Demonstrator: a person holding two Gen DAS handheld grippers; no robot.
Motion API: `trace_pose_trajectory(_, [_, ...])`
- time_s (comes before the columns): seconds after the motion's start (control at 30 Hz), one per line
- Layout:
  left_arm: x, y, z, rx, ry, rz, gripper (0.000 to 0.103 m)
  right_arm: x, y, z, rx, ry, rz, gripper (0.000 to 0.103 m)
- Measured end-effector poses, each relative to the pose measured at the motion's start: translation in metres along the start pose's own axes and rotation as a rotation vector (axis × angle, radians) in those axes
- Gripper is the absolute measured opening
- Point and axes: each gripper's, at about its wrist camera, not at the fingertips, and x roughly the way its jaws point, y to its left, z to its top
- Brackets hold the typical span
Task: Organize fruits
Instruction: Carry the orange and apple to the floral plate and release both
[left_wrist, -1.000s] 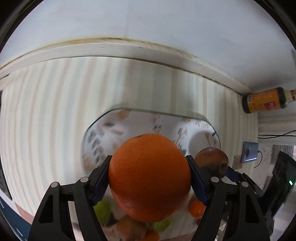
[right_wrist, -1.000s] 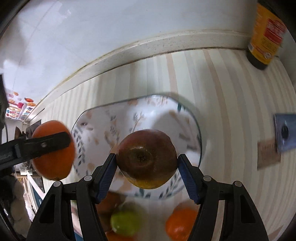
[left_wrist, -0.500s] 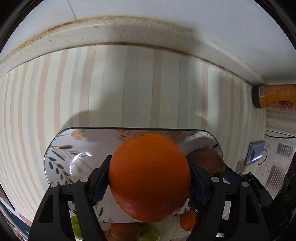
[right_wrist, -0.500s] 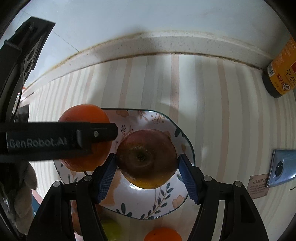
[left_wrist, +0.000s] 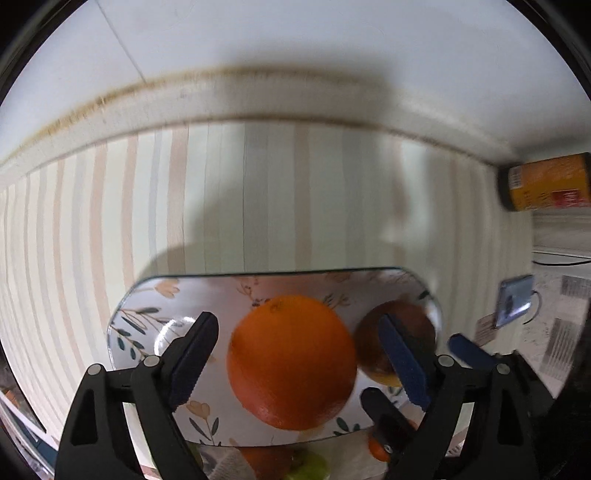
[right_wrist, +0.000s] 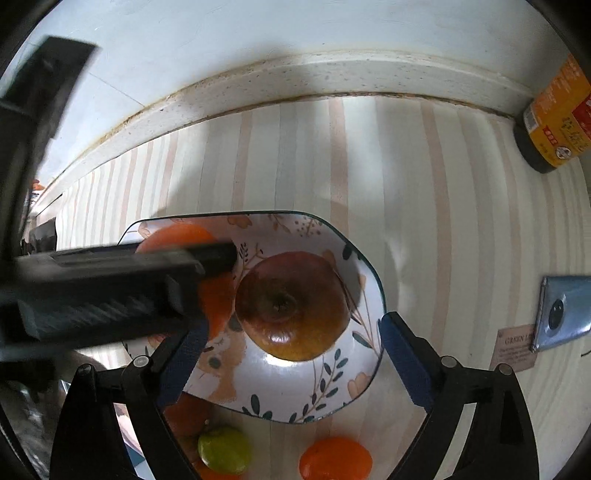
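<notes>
Now the big flowered plate holds both fruits. A moment ago each was squeezed tight; now the orange sits on the left and the apple on the right. Both the left gripper and right gripper are spread wide, so more fruit can come next.

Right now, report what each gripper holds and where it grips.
Nothing. Left gripper open around the orange; right gripper open around the apple. Both rest on the plate.
</notes>
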Motion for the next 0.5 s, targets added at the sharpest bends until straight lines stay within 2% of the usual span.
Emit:
trace_pose_trajectory(0.1, [-0.018, 0.006, -0.005, -0.006, -0.032, 0.015, 0.090, -0.011, 0.001, -0.005, 0.014, -0.010, -0.015, 0.096])
trace_pose_trajectory(0.23, [-0.044, 0.021, -0.024, -0.015, -0.095, 0.076, 0.090, -0.027, 0.004, -0.015, 0.027, -0.025, -0.034, 0.096])
trace_pose_trajectory(0.37, [-0.067, 0.032, -0.058, -0.015, -0.176, 0.148, 0.090, -0.041, 0.007, -0.036, 0.036, -0.044, -0.059, 0.096])
trace_pose_trajectory(0.5, [-0.076, 0.042, -0.096, 0.000, -0.213, 0.189, 0.090, -0.058, 0.011, -0.063, 0.035, -0.076, -0.084, 0.096])
